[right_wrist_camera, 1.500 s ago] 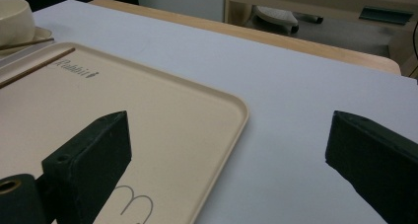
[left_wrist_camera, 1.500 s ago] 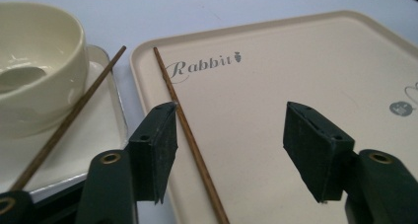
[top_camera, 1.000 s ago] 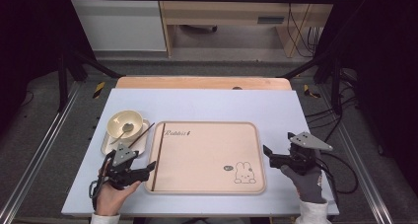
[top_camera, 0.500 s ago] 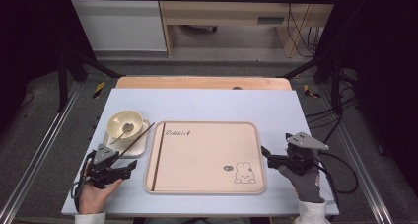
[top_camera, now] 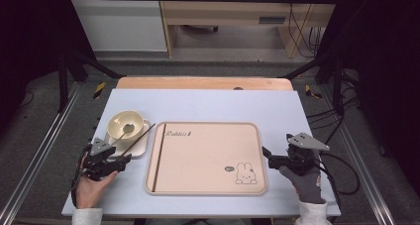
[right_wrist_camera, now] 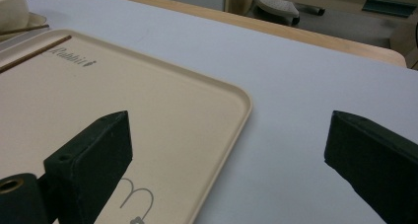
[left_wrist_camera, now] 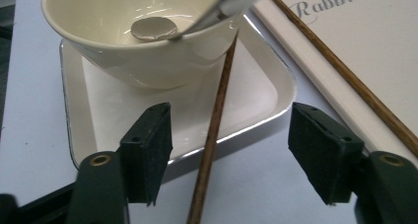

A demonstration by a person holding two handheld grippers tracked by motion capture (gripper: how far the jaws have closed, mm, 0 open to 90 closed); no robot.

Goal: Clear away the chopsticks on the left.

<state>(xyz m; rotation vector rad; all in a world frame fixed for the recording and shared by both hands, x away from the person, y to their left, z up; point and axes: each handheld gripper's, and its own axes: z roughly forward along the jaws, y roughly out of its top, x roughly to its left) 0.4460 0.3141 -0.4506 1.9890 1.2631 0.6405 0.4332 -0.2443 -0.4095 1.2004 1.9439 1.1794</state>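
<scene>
Loose chopstick lies slanted across the small plate, tip leaning on the bowl, butt end out over the table between the left gripper jaws; second chopstick is laid along the tray left edge. Left jaws are apart, have just been closing, and nothing is pinched yet. Right gripper is parked off the tray's right edge, jaws wide, empty. Risk, as judged: the stick is thin and round, so an off-centre pinch could roll it, or it could be levered against the bowl and the spoon tipped. Versus a second ago: left hand is shifted off the tray corner toward the plate; right hand is unchanged.
</scene>
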